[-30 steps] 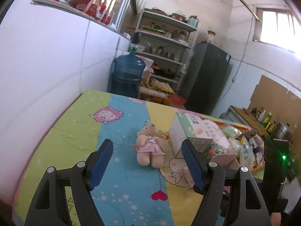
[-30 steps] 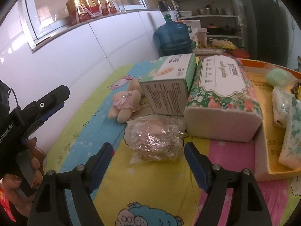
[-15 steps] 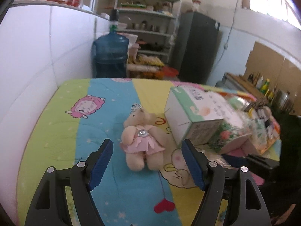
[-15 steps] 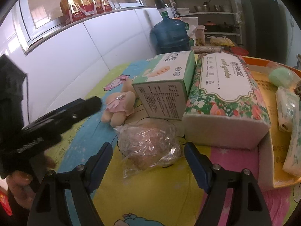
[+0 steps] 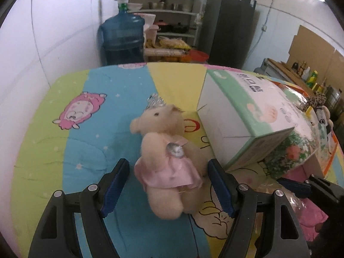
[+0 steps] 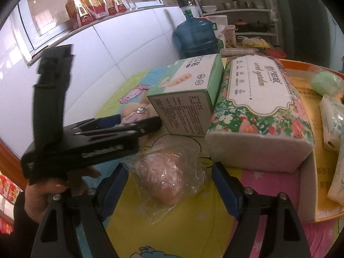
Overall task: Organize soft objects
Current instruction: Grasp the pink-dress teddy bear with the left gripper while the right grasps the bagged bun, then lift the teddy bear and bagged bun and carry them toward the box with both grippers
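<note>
A cream teddy bear in a pink dress (image 5: 167, 157) lies on its back on the colourful cartoon bedspread (image 5: 96, 142). My left gripper (image 5: 167, 172) is open and straddles the bear's lower body; the left pad stands clear of the dress and the right pad sits close against the bear's arm. The right wrist view shows the same left gripper (image 6: 129, 126), held by a hand (image 6: 45, 195), reaching over the bear (image 6: 133, 111). My right gripper (image 6: 168, 172) is open around a pinkish soft lump in a crinkly clear bag (image 6: 169, 178), with its pads apart from the bag.
A green-and-white carton (image 5: 247, 116) lies right beside the bear, with a floral tissue pack (image 6: 258, 107) against it. An orange tray (image 6: 309, 172) on the right holds several packets. A white tiled wall runs along the left; a blue water bottle (image 5: 122, 38) stands beyond the bed.
My left gripper has moved forward and down to the bear, which now lies between its fingers. In the right wrist view it swung in from the left. The right gripper stayed put.
</note>
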`<state>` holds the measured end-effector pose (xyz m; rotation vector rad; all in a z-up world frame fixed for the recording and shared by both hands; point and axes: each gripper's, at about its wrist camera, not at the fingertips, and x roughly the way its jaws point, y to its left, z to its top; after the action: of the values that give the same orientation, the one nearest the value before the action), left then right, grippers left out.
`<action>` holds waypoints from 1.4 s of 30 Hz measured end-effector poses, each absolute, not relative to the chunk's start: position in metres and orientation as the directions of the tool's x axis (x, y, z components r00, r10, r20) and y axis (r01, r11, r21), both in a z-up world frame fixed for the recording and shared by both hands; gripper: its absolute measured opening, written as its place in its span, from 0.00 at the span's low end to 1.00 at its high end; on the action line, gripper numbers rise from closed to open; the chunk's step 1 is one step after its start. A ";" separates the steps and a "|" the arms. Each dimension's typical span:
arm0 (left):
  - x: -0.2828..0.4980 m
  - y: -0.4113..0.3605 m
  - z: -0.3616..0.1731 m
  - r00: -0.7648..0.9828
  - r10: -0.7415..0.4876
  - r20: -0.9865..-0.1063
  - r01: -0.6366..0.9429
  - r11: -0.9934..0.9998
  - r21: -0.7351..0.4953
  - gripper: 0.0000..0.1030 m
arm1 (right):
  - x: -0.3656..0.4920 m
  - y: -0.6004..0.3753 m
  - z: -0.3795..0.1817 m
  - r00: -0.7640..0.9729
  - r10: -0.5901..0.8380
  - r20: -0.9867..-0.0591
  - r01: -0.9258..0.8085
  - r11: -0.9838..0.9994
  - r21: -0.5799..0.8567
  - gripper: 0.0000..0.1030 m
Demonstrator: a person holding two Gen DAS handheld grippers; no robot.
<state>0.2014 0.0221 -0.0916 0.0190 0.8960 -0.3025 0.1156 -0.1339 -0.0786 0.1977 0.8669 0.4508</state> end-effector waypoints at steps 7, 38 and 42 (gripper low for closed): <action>0.199 0.037 -0.087 0.618 -0.279 -0.735 0.230 0.958 -0.171 0.52 | 0.116 -0.140 -0.080 0.554 0.492 -0.671 -0.299 0.871 0.391 0.72; 0.136 0.063 -0.061 0.726 -0.296 -0.620 0.193 0.954 -0.230 0.20 | 0.090 -0.136 -0.066 0.575 0.507 -0.643 -0.349 0.862 0.367 0.63; 0.122 0.065 -0.050 0.746 -0.290 -0.600 0.188 0.955 -0.227 0.20 | 0.086 -0.134 -0.061 0.580 0.511 -0.634 -0.360 0.860 0.363 0.63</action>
<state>0.1219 0.0651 -0.0496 -0.1562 0.6805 -0.2626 0.0856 -0.1336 -0.0608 0.2032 0.8038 0.5129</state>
